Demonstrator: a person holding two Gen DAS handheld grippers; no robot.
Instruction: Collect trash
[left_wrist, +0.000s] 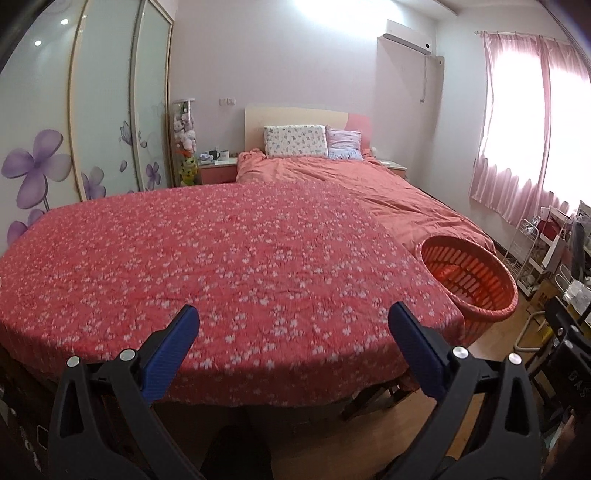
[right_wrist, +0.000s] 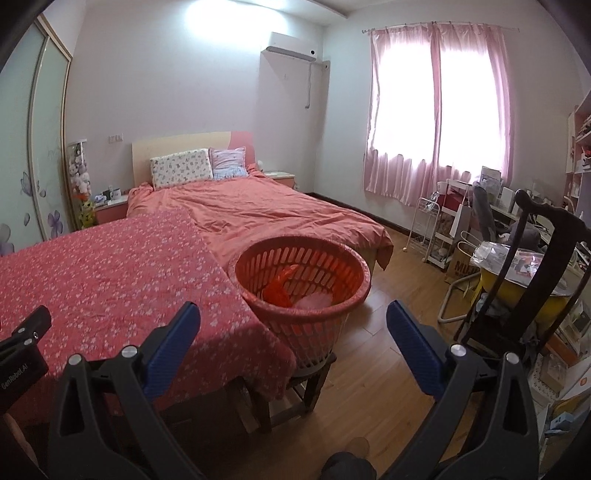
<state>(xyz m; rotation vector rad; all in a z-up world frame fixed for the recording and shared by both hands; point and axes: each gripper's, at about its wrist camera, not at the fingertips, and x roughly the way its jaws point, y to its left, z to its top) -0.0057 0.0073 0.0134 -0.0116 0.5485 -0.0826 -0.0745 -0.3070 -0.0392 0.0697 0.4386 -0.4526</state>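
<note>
An orange plastic basket (right_wrist: 303, 291) stands on a wooden stool at the right end of a table covered in a red flowered cloth (right_wrist: 110, 280). Inside it lie an orange bag (right_wrist: 280, 290) and a pale crumpled piece (right_wrist: 314, 301). The basket also shows in the left wrist view (left_wrist: 476, 280) at the right. My left gripper (left_wrist: 293, 321) is open and empty over the near edge of the flowered cloth (left_wrist: 221, 258). My right gripper (right_wrist: 293, 321) is open and empty, just in front of the basket. No loose trash shows on the cloth.
A bed (right_wrist: 258, 210) with an orange cover stands behind the table. A dark wooden chair (right_wrist: 546, 266) and a cluttered desk (right_wrist: 517, 254) are at the right, with a white rack (right_wrist: 430, 229) under the pink curtains. Wood floor (right_wrist: 388, 295) lies right of the basket.
</note>
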